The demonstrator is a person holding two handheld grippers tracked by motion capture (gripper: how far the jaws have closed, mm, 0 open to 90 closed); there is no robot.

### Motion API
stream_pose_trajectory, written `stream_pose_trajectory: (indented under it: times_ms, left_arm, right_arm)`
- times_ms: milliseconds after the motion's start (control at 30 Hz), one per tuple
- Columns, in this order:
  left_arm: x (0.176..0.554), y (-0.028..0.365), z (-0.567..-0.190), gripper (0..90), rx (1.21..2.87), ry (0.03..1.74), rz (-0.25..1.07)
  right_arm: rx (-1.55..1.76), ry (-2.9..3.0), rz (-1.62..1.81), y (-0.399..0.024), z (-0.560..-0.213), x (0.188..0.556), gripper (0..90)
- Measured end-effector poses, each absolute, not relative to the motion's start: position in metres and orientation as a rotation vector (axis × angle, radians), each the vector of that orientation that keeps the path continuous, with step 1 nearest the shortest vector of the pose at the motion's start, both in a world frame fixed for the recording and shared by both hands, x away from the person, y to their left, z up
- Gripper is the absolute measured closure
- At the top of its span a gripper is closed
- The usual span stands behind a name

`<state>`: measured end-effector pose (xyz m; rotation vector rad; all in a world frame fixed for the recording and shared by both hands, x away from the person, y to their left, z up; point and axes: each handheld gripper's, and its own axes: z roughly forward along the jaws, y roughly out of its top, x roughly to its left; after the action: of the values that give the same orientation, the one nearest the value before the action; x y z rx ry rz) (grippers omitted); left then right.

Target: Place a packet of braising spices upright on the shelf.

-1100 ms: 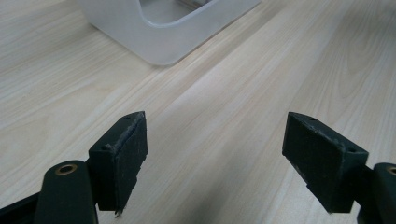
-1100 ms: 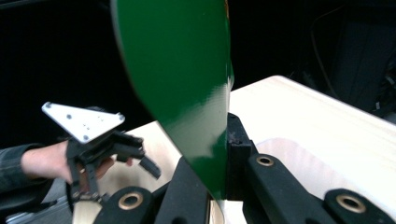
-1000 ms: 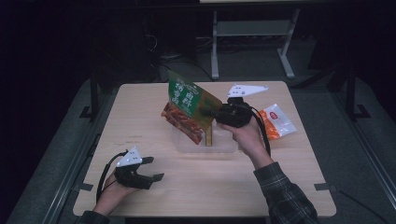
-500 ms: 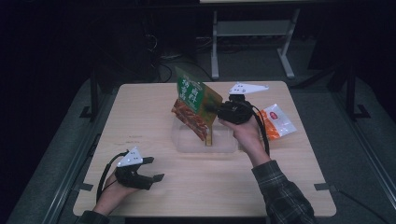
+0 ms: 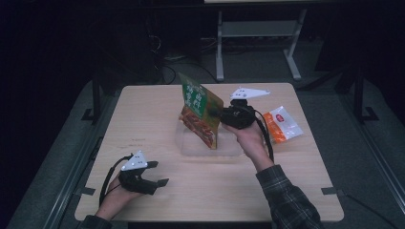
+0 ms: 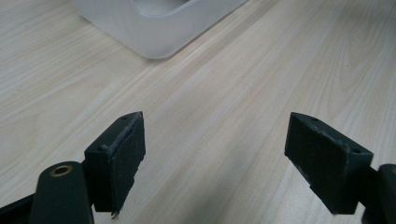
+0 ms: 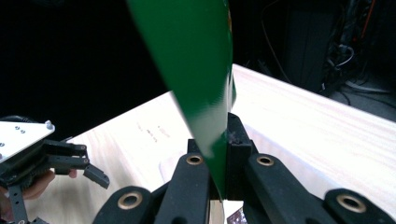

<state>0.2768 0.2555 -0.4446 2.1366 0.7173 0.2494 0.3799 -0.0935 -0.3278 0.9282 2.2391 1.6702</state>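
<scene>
Green pouch [image 5: 200, 116] is pinched in our right gripper [image 5: 224, 116] above the tub [image 5: 229, 149]; left gripper [image 5: 157, 174] fingers spread open on the desk [image 5: 143, 114].

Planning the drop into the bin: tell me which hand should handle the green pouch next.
Right. The right tongs are shut on the green food pouch, holding it above the clear plastic bin. The left tongs rest open near the table's front edge, apart from both.

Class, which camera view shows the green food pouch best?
The high view: the green food pouch shows whole, print visible, held above the clear tray. The right gripper view gives just its plain green edge between the fingers.
</scene>
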Motion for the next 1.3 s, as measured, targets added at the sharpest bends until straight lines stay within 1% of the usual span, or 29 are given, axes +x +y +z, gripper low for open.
stream_pose_trajectory:
  times_ms: [433, 1133, 1167, 1300]
  left_arm:
    - [0.277, 0.253, -0.446, 19.2, 2.159, 0.707, 0.240]
    - [0.280, 0.250, -0.450, 18.7, 2.188, 0.688, 0.220]
    - [0.280, 0.250, -0.450, 18.7, 2.192, 0.690, 0.217]
    - [0.278, 0.249, -0.448, 18.6, 2.198, 0.683, 0.231]
  right_arm:
    - [0.926, 2.263, 1.636, -0.081, -0.343, 0.384, 89.8]
    - [0.937, 2.343, 1.553, -0.072, -0.367, 0.389, 88.6]
    - [0.935, 2.343, 1.551, -0.072, -0.367, 0.389, 87.4]
    - [0.931, 2.344, 1.559, -0.074, -0.366, 0.388, 75.7]
